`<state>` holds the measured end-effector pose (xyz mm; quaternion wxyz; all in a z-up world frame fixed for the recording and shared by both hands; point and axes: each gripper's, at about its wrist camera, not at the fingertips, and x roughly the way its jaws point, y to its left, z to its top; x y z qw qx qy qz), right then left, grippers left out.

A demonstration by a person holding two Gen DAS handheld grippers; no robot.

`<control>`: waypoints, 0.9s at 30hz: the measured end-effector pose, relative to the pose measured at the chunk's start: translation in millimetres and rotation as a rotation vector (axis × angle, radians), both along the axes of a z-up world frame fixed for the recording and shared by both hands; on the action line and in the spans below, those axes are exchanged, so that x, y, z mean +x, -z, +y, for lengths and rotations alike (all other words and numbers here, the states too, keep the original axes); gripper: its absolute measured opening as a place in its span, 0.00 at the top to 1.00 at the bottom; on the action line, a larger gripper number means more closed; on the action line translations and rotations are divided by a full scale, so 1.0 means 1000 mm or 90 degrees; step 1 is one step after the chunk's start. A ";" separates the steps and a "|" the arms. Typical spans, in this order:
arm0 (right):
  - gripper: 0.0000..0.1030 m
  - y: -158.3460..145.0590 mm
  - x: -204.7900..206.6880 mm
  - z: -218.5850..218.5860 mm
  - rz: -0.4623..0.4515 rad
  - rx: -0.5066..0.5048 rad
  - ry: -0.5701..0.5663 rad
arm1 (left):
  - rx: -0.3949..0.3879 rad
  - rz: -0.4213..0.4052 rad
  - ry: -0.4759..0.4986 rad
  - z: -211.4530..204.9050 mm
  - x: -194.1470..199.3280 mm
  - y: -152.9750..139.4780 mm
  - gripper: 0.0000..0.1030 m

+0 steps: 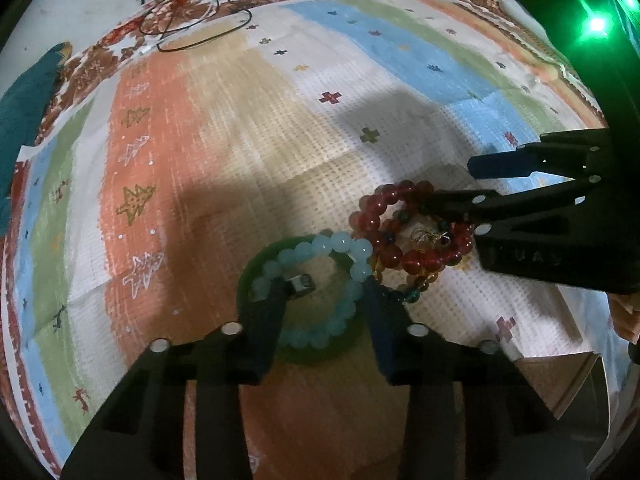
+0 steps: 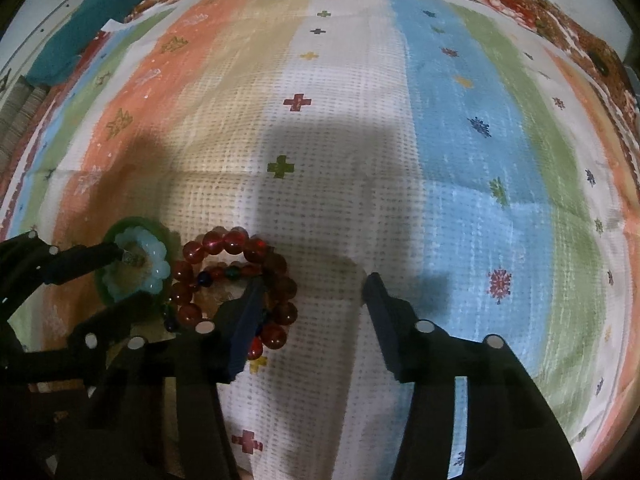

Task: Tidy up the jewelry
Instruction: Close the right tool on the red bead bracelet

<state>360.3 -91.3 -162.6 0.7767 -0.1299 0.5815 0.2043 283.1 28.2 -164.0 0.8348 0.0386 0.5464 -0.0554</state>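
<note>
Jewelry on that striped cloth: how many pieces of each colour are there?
Red bead bracelet: 1
Pale blue bead bracelet: 1
Green bangle: 1
Small multicoloured bead strand, tangled with the red one: 1
Total: 4, as far as the tangle lets me tell.

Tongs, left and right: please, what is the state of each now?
Left tongs: open, straddling the pale blue bead bracelet.
Right tongs: open, holding nothing; one finger over the red bead bracelet.

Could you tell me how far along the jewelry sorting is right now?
Nothing looks sorted yet: the red bracelet, pale blue bracelet and green bangle lie heaped on the cloth. Both the left tongs and the right tongs are open over the pile. Separating every piece remains.
</note>
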 end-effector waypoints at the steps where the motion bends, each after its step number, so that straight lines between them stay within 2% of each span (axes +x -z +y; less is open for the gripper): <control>1: 0.58 0.000 0.001 -0.001 0.001 0.001 0.002 | 0.000 0.000 0.000 0.000 0.000 0.000 0.79; 2: 0.62 0.000 0.002 -0.003 0.001 0.000 0.004 | 0.003 0.001 -0.002 0.000 0.000 0.000 0.88; 4: 0.66 0.002 0.001 -0.003 -0.006 -0.014 -0.002 | -0.007 0.008 -0.002 0.000 0.001 0.000 0.96; 9: 0.71 0.003 0.000 -0.002 -0.022 -0.035 -0.011 | 0.001 0.007 0.000 -0.002 0.000 0.000 0.98; 14: 0.85 0.002 0.002 -0.004 -0.033 -0.044 -0.009 | 0.004 0.007 -0.007 -0.001 -0.001 -0.001 0.99; 27: 0.86 -0.012 -0.001 -0.002 -0.046 -0.032 -0.023 | -0.007 -0.019 -0.026 0.001 -0.005 -0.021 1.00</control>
